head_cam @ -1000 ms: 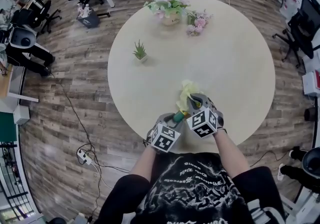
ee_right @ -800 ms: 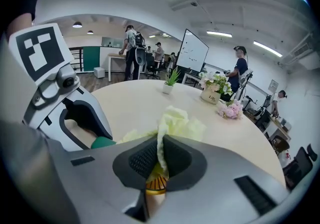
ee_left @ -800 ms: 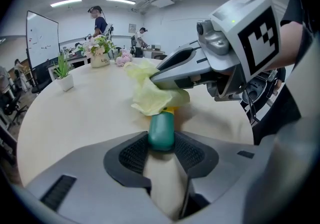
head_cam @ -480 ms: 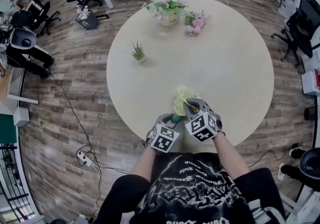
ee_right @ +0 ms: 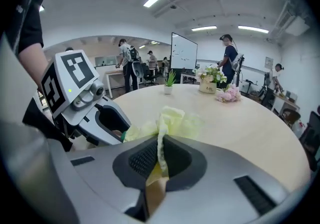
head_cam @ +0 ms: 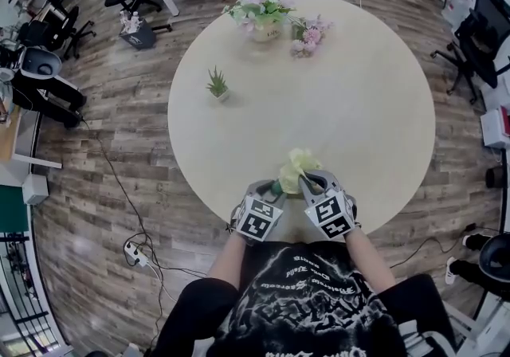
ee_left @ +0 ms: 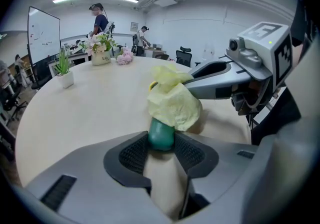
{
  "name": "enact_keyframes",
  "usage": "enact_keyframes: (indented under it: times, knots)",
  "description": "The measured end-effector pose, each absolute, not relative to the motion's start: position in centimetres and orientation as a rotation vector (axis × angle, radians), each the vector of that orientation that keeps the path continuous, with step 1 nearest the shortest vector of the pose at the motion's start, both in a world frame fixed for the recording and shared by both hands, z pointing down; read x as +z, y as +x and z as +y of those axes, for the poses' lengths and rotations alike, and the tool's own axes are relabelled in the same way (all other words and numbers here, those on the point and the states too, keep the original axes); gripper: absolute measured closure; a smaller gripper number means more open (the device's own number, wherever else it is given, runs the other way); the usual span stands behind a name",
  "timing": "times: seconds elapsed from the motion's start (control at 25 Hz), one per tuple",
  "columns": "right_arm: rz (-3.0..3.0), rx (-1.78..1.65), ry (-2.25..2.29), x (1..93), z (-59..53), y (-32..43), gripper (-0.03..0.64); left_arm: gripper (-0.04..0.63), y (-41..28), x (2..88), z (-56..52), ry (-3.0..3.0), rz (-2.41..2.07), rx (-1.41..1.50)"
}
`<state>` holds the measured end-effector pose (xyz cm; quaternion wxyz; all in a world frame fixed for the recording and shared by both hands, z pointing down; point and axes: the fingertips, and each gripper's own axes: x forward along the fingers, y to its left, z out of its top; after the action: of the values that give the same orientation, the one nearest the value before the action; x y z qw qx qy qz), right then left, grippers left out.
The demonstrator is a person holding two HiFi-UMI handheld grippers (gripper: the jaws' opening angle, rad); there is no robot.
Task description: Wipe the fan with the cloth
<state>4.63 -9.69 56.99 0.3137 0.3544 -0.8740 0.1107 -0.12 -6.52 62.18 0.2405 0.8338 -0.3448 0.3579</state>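
the left gripper (head_cam: 269, 188) and right gripper (head_cam: 312, 180) sit side by side over the near edge of the table (head_cam: 374, 100). the fan (ee_left: 161, 137) stands between the left jaws. the cloth (ee_left: 172, 103) lies over its top and runs back between the right jaws. a potted plant (head_cam: 217, 84) stands on the table's left part, well apart. a flower vase (head_cam: 263, 13) stands at the far edge, a flower bunch (head_cam: 309, 35) just right of it.

Person: black short-sleeved T-shirt (head_cam: 307, 300), white graphic print across chest. Left gripper (head_cam: 269, 186) and right gripper (head_cam: 309, 178): grey moulded shells, black ribbed pads (ee_left: 134, 154), white marker cube (head_cam: 256, 220) with black squares, small green light, round camera lens.
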Motion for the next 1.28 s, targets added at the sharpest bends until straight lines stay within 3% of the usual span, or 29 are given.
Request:
enact_keyframes:
  times: [0.56, 1.28]
  knots:
    - [-2.184, 0.657, 1.257, 58.4, -12.4, 11.4, 0.589, 0.414, 0.0, 62.2, -6.5, 2.315, -0.899, 1.011]
    - [-2.125, 0.36, 0.612, 59.2, -19.2, 5.7, 0.591, 0.414, 0.1, 62.1, -6.5, 2.337, -0.834, 1.058]
